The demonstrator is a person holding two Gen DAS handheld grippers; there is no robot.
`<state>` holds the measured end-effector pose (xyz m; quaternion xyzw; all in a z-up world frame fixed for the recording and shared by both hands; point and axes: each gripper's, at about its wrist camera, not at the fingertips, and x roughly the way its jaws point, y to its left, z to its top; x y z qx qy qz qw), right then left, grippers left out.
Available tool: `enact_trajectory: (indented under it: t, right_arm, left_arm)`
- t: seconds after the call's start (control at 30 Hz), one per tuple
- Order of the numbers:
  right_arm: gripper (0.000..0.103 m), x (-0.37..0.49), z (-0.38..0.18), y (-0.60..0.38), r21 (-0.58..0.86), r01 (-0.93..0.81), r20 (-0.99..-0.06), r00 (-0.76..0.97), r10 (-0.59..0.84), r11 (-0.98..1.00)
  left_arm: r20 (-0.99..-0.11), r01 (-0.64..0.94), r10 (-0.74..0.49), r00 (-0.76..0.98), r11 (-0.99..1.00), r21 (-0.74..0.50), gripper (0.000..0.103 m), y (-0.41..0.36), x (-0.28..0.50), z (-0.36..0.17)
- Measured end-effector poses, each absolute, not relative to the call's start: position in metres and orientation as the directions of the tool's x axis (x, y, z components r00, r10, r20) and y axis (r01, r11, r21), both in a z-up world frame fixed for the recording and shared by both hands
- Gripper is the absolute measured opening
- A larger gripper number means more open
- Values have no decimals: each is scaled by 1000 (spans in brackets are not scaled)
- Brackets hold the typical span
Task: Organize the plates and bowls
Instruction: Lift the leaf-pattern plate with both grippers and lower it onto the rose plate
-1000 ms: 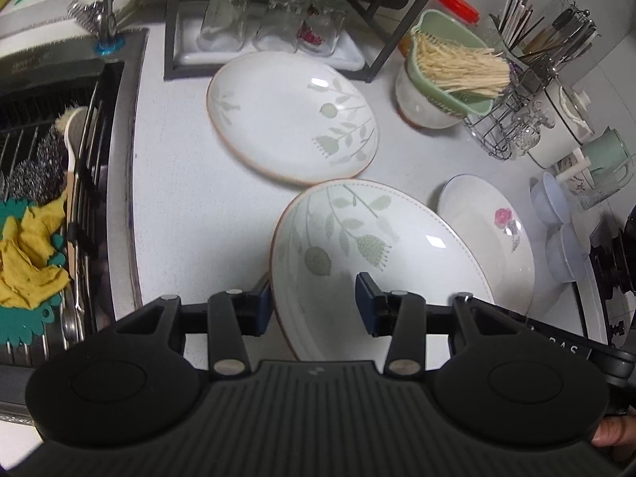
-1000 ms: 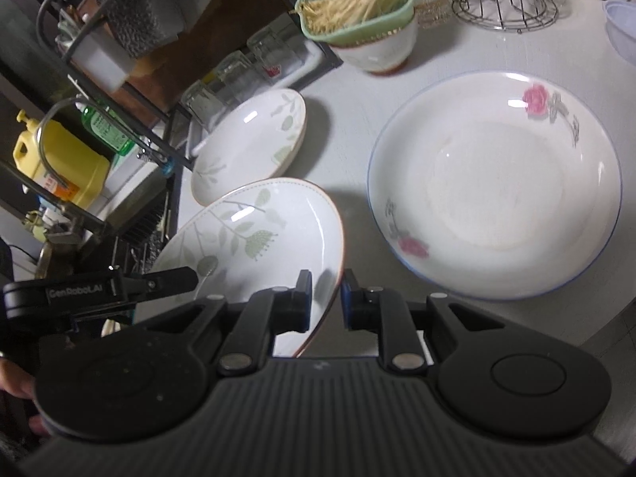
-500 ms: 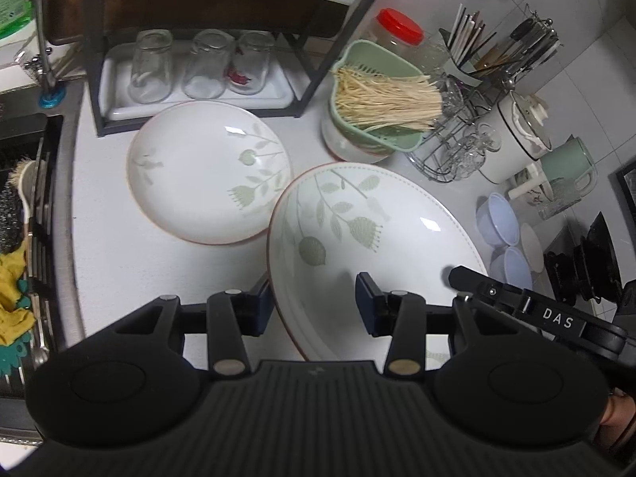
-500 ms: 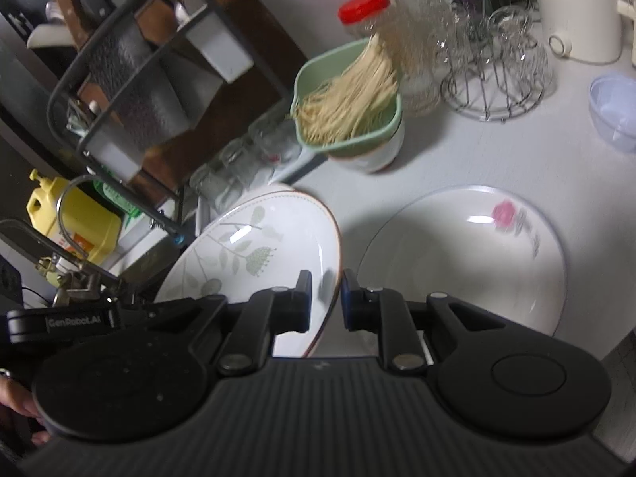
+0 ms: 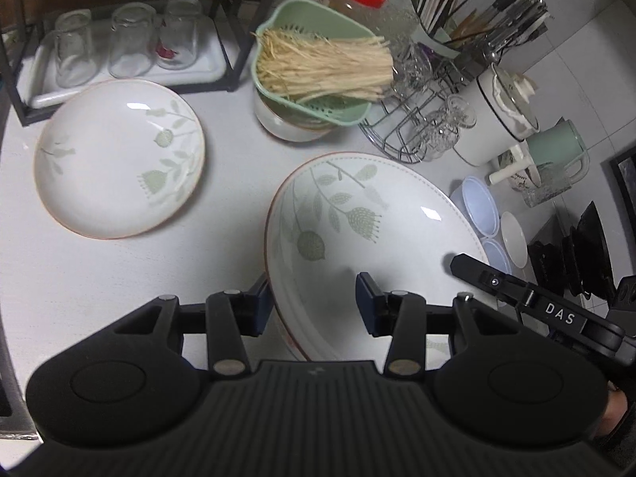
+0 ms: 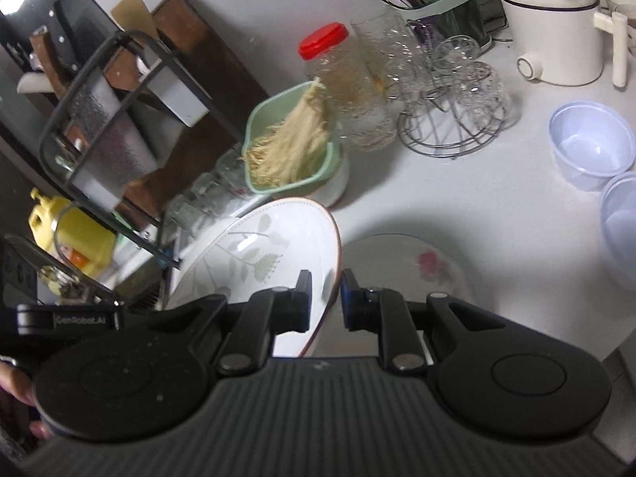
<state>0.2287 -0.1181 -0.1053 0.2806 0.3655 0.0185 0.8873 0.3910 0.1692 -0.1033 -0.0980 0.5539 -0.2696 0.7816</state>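
Observation:
A large white plate with green leaf print (image 5: pixel 369 238) is held in the air over the counter by both grippers. My left gripper (image 5: pixel 314 302) straddles its near left rim, one finger outside and one inside. My right gripper (image 6: pixel 325 294) is shut on the opposite rim of the same plate (image 6: pixel 254 254). A second leaf-print plate (image 5: pixel 119 159) lies on the counter at left. A rose-print plate (image 6: pixel 409 266) lies on the counter under the lifted plate, partly hidden.
A green colander of noodles (image 5: pixel 318 67) sits on a white bowl. A wire rack of glasses (image 5: pixel 421 119), a utensil holder, a white kettle (image 5: pixel 501 115) and several pale plastic bowls (image 6: pixel 592 147) stand at right. A tray of glasses (image 5: pixel 119 47) sits under a black shelf.
Both grippers have lifted the large leaf-print plate higher and carried it right, away from the sink, over the rose-print plate. The sink has left the left view.

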Motion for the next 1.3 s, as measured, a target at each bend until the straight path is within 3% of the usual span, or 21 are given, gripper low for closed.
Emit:
enact_trajectory:
  t: [0.47,1.03,1.3]
  right_arm:
    - [18,244,-165,-163,469,185,-743,611,272,864]
    - [18,254,-183,-166,431,107,-777,550,307,896]
    - [18,258,-183,-159,382,63,-796,530,294,922]
  left_arm:
    - [-902,297,-408,140,886,-355,49,109,401,-166]
    - [-951,294,-255,173,935,-197,49,82,397,-176]
    - [-960,260,-226,164,949,-178,49,80,397,-180]
